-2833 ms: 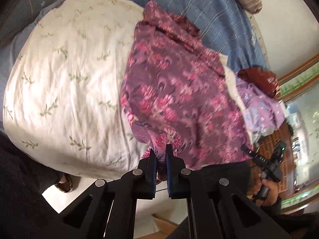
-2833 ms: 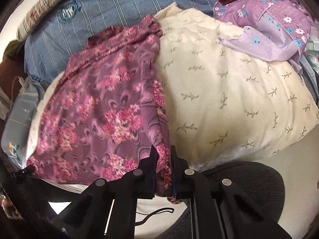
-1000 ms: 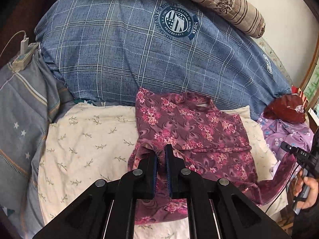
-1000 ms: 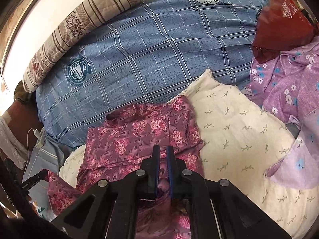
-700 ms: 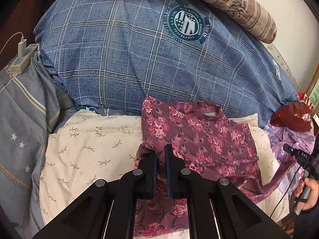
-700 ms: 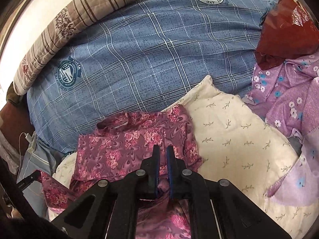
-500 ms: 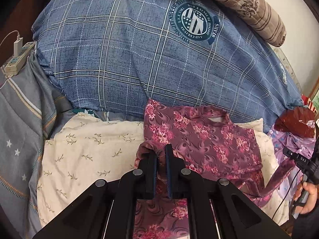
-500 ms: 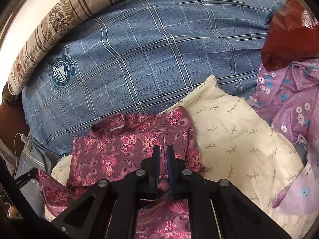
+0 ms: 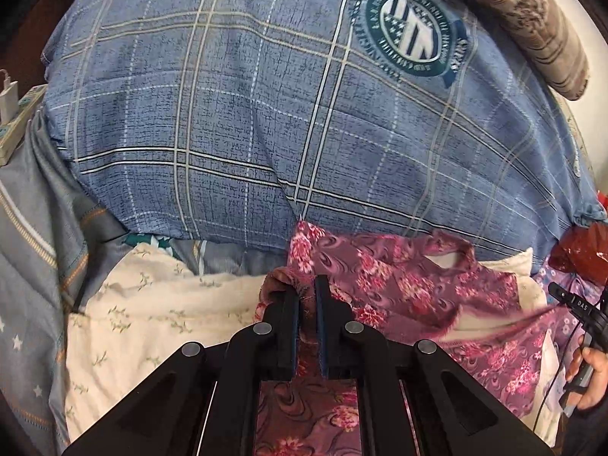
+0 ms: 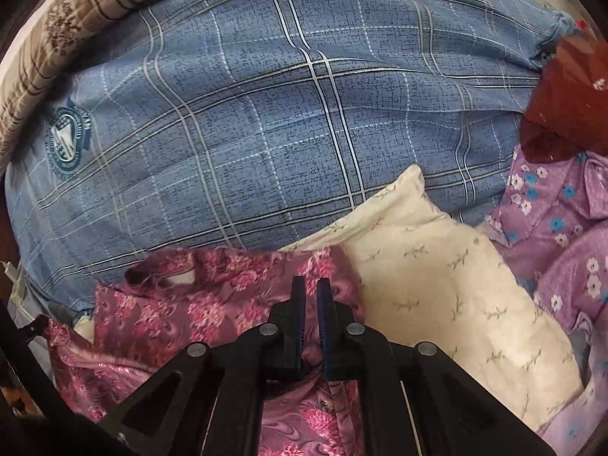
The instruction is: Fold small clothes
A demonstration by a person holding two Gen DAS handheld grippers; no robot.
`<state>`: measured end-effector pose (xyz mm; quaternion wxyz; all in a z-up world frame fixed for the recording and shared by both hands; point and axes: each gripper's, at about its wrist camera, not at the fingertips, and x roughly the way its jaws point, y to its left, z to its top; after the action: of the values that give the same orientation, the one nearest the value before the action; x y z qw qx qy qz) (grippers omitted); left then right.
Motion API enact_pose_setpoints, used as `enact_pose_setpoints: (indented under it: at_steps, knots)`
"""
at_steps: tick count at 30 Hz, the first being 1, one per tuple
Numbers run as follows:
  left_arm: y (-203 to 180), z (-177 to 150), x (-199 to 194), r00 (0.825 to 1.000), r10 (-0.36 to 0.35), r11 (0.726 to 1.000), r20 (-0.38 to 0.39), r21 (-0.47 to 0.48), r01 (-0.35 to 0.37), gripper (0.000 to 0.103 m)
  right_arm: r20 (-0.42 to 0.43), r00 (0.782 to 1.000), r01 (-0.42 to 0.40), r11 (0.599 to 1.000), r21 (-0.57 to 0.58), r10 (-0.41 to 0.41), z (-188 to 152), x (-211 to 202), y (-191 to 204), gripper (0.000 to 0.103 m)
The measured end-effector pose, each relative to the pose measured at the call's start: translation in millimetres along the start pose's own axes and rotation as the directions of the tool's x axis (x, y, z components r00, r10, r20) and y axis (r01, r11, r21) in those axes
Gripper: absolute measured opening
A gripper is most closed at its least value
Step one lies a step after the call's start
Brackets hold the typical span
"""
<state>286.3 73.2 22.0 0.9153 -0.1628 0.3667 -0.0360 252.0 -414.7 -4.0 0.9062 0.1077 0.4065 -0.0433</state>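
A purple garment with pink flowers [image 9: 399, 277] lies on a cream floral pillow [image 9: 159, 311], its collar toward the blue plaid pillow. My left gripper [image 9: 307, 285] is shut on the garment's lower left corner and holds it over the upper left part. My right gripper [image 10: 308, 285] is shut on the lower right corner of the garment [image 10: 212, 296], over its upper right part near the cream pillow [image 10: 437, 277]. The lower half is doubled over the upper half between the two grippers.
A big blue plaid pillow [image 9: 285, 114] rises just behind the garment. A striped bolster [image 9: 532, 19] lies behind it. A lilac flowered garment [image 10: 562, 228] and a dark red bag [image 10: 570, 102] sit at the right. A power strip [image 9: 11, 121] is at far left.
Both grippers have carried the garment's bottom edge forward from the pillow's near side toward the collar. The garment now lies doubled over, and the blue pillow looms closer.
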Motion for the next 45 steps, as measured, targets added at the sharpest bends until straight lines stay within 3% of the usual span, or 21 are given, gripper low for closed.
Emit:
enact_pose_setpoints:
  at_steps: [16, 18, 20, 22, 24, 28, 31, 34, 40, 45]
  knots:
    - [4, 38, 115, 0.998, 0.012, 1.0, -0.065, -0.006, -0.013, 0.007, -0.054, 0.997, 0.055, 0.998, -0.012, -0.056, 45, 112, 1, 0.006]
    - [7, 36, 124, 0.997, 0.0, 1.0, -0.081, -0.011, -0.001, 0.01, -0.063, 0.997, 0.053, 0.999, -0.009, -0.053, 43, 122, 1, 0.012]
    - [12, 37, 128, 0.996, -0.025, 0.999, -0.085, -0.023, 0.023, 0.021, -0.069, 0.997, 0.043, 0.999, -0.005, -0.043, 41, 125, -2, 0.038]
    - [20, 39, 120, 0.996, -0.071, 0.997, -0.054, -0.044, 0.068, 0.036, -0.06, 0.997, 0.04, 0.999, -0.006, -0.04, 40, 121, -7, 0.044]
    - [25, 41, 114, 0.994, -0.102, 0.994, -0.042, -0.044, 0.101, 0.041, -0.052, 0.999, 0.016, 1.0, -0.013, -0.017, 41, 109, -13, 0.044]
    - [27, 44, 106, 0.986, -0.154, 0.986, -0.061, 0.05, 0.157, 0.047, -0.055, 0.994, -0.097, 0.994, -0.047, 0.094, 42, 85, -25, 0.056]
    - [25, 42, 112, 0.978, -0.176, 0.973, -0.108, 0.133, 0.19, 0.049, -0.095, 0.983, -0.169, 0.977, -0.129, 0.157, 36, 77, -28, 0.058]
    - [26, 38, 121, 0.968, -0.213, 0.956, -0.134, 0.175, 0.235, 0.052, -0.161, 0.973, -0.192, 0.963, -0.187, 0.163, 26, 84, -28, 0.058]
    - [38, 22, 122, 0.953, -0.249, 0.93, -0.176, 0.23, 0.285, 0.056, -0.203, 0.965, -0.215, 0.947, -0.24, 0.168, 7, 100, -30, 0.058]
    - [43, 3, 127, 0.966, -0.17, 0.916, -0.197, 0.329, 0.228, 0.059, -0.204, 0.965, -0.216, 0.936, -0.278, 0.162, 0, 107, -26, 0.057]
